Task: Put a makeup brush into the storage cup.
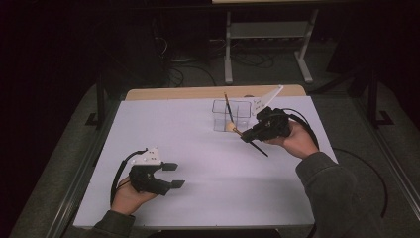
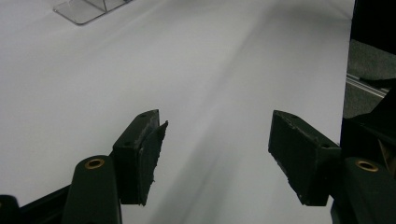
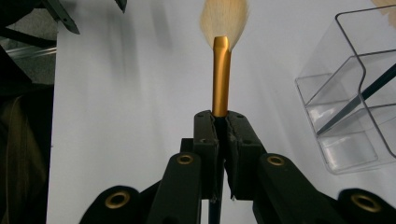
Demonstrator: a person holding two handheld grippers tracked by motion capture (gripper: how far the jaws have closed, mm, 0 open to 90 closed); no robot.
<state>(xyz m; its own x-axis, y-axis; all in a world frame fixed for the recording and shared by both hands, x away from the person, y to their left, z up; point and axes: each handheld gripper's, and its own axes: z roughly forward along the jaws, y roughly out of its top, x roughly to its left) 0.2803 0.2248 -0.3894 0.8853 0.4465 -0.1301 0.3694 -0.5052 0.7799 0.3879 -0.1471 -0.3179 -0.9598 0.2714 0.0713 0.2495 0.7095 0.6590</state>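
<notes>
No readable text — none anywhere.

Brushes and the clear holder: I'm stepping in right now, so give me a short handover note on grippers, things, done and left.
Right gripper: shut on the brush at its gold ferrule, bristles pointing away from the jaws, beside the clear holder.
Left gripper: open, nothing between its jaws, low over the white table at near left.
Done: a second brush stands leaning in the holder.
Left: probably set the held brush into the holder and let go.
</notes>
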